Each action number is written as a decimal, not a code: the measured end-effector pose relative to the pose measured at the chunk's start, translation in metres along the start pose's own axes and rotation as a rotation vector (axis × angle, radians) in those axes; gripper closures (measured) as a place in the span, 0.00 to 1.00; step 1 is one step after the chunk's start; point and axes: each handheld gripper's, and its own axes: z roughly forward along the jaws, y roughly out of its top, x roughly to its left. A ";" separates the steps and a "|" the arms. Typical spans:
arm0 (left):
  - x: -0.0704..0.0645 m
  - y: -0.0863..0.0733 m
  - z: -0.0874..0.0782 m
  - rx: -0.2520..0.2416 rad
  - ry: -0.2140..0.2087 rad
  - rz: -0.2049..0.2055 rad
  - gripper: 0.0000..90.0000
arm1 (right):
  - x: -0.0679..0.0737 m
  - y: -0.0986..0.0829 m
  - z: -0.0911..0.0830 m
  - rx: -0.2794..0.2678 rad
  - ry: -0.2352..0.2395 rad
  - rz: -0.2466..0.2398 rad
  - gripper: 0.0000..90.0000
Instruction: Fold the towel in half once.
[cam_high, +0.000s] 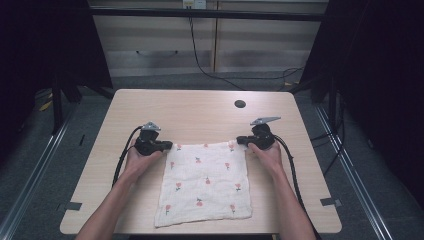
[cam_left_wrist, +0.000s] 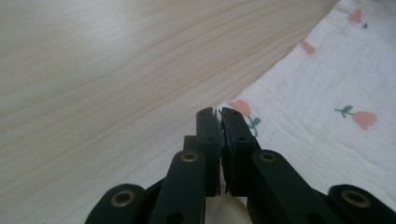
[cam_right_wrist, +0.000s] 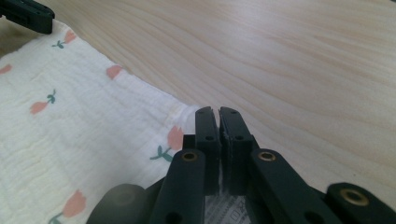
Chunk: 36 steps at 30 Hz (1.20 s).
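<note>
Lab-style recording room: light wood table (cam_high: 200, 110) on grey carpet floor (cam_high: 45, 165), black curtains (cam_high: 385, 75) on both sides of the table, pale cabinets (cam_high: 165, 40) behind it, loose cable (cam_high: 210, 70) trailing behind it.

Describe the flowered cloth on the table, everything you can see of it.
The cloth is a roughly square piece of cream, crinkled, gauze-like fabric printed with small pink tulips on green stems. It lies spread flat on the light wooden table, its near edge close to the table's front edge and a little wavy. The left gripper is shut on its far left corner and the right gripper on its far right corner, jaws closed with fabric between them. Nothing else touches it.
</note>
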 end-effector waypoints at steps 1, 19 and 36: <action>0.000 0.001 -0.003 -0.010 -0.009 -0.008 0.97 | 0.001 0.001 -0.001 -0.007 0.005 0.001 0.97; 0.005 0.026 -0.042 -0.169 -0.041 -0.032 0.97 | 0.009 0.025 -0.033 -0.108 0.024 -0.031 0.97; 0.011 0.061 -0.066 -0.280 -0.015 -0.015 0.97 | 0.008 0.077 -0.057 -0.192 -0.012 -0.072 0.97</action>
